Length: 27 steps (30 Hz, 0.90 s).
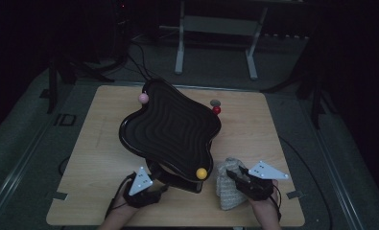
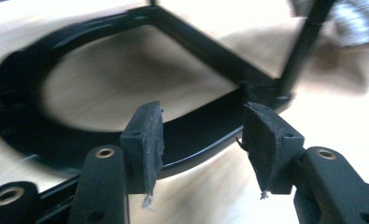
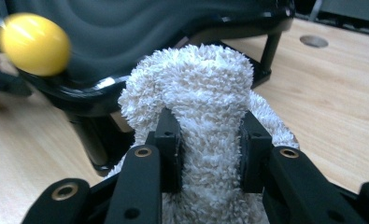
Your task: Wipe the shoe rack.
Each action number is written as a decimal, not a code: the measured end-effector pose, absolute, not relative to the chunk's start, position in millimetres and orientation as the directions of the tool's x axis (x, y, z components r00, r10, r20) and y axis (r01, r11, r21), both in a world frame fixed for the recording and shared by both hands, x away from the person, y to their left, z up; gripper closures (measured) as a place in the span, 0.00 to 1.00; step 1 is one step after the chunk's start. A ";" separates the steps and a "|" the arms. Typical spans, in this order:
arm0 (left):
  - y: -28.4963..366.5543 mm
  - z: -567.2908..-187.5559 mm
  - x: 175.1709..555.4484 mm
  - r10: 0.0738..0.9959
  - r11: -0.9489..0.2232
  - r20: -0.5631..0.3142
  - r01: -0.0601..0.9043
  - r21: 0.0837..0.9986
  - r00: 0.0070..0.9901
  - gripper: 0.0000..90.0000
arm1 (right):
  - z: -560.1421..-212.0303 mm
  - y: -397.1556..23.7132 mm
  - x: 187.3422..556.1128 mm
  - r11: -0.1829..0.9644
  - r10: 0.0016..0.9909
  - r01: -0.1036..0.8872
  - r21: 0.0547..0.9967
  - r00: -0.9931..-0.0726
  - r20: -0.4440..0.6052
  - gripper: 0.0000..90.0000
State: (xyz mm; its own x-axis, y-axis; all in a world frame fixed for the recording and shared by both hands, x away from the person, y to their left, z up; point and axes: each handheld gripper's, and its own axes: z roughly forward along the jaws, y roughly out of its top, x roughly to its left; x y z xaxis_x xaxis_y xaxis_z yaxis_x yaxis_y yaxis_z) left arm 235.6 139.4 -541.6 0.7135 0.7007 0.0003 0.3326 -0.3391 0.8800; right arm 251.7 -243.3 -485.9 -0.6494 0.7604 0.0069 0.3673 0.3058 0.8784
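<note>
Your right gripper (image 3: 209, 151) is clamped on a fold of the white terry cloth (image 3: 205, 98) — both pads press into the pile, and the cloth bulges up above the jaws in the right gripper view. In the high view that gripper (image 1: 231, 174) sits at the near right of the wooden table (image 1: 268, 129), with the cloth (image 1: 227, 191) bunched just left of it and your hand behind it at the near edge. Your left gripper (image 2: 203, 149) stands about half open with nothing between its pads; the jaws point at the black ring-shaped base (image 2: 196, 135) of the tray stand, which lies just beyond the fingertips, apart from them, though the view is blurred. In the high view the left gripper (image 1: 151, 188) is at the near left, close beside the stand's foot. Outward from both, the black wavy tray (image 1: 170, 127) tilts above the middle of the table. A yellow ball (image 1: 202, 173) sits at its near rim, just left of the cloth — a pink ball (image 1: 143, 98) at its far left rim, and a red ball (image 1: 217, 110) with a grey one (image 1: 215, 102) behind it off its far right edge.
</note>
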 end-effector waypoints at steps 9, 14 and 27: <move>187.8 -537.5 274.8 0.779 -0.207 -0.045 0.324 0.923 0.626 0.43 | -461.4 -237.7 227.9 0.286 0.730 0.317 0.904 -0.684 0.009 0.75; 194.1 -537.0 318.1 0.829 -0.214 -0.011 0.336 0.917 0.559 0.43 | -439.1 -225.3 218.1 0.281 0.697 0.262 0.924 -0.717 -0.009 0.75; 188.1 -538.9 369.0 0.835 -0.181 -0.021 0.310 0.933 0.550 0.48 | -421.6 -198.0 222.4 0.271 0.656 0.220 0.937 -0.754 -0.012 0.74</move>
